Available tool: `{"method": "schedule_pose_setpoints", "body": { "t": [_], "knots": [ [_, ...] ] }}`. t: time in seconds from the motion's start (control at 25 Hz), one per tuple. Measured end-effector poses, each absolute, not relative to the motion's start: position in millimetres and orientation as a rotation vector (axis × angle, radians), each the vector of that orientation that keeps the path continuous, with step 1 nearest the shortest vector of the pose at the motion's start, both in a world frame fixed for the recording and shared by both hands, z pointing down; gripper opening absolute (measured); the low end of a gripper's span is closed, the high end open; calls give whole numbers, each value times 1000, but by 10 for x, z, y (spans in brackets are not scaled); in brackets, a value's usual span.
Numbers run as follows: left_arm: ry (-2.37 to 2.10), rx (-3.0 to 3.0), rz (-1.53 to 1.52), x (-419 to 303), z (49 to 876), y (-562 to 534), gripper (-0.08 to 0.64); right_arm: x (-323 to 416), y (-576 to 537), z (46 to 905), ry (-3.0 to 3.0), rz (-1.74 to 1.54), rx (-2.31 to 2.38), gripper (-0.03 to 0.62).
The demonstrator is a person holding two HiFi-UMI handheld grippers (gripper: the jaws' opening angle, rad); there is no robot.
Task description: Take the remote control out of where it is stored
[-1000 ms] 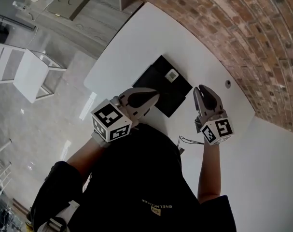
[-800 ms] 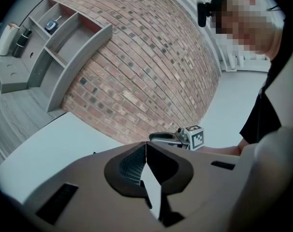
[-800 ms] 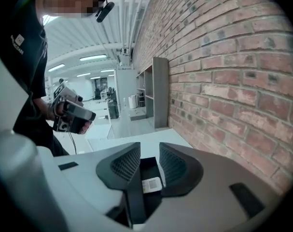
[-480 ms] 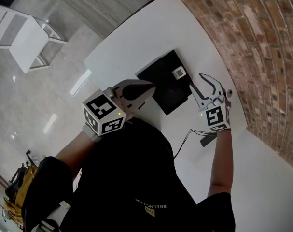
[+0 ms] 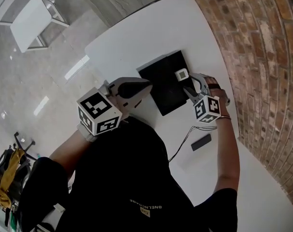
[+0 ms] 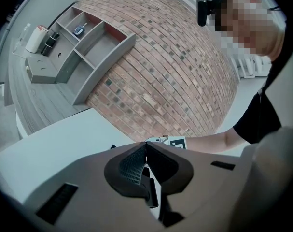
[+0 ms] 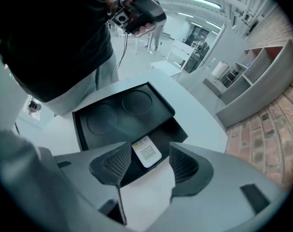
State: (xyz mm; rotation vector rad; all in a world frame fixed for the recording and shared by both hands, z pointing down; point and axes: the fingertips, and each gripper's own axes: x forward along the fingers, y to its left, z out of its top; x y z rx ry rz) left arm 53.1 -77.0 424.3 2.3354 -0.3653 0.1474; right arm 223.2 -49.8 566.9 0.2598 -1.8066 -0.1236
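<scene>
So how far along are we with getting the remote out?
Done: the right tongs have just been opening and straddle the small white remote control in the black rectangular tray, without gripping it. In hand: lining up the grasp. Still to do: close and lift it out. The left tongs are shut and empty.

The person is wearing a black short-sleeved T-shirt (image 5: 132,168) showing small pale lettering (image 5: 148,207) at bottom centre. The left gripper (image 5: 149,87) and right gripper (image 5: 189,82) are sporting grey shells and black-and-white marker cubes (image 5: 99,111).
</scene>
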Motion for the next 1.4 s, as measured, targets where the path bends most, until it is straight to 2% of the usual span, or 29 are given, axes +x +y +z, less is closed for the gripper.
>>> {"method": "schedule_pose_setpoints", "body": {
  "t": [0.36, 0.84, 1.4],
  "knots": [
    [-436, 2255, 103, 472, 4398, -783, 8, 2325, -494, 6126, -1656, -279, -33, 289],
    [-477, 2220, 103, 396, 4526, -806, 8, 2313, -500, 6513, -1528, -355, -252, 290],
    [-531, 2192, 94, 248, 4597, -824, 8, 2399, -544, 6749, -1441, -398, -296, 290]
  ]
}}
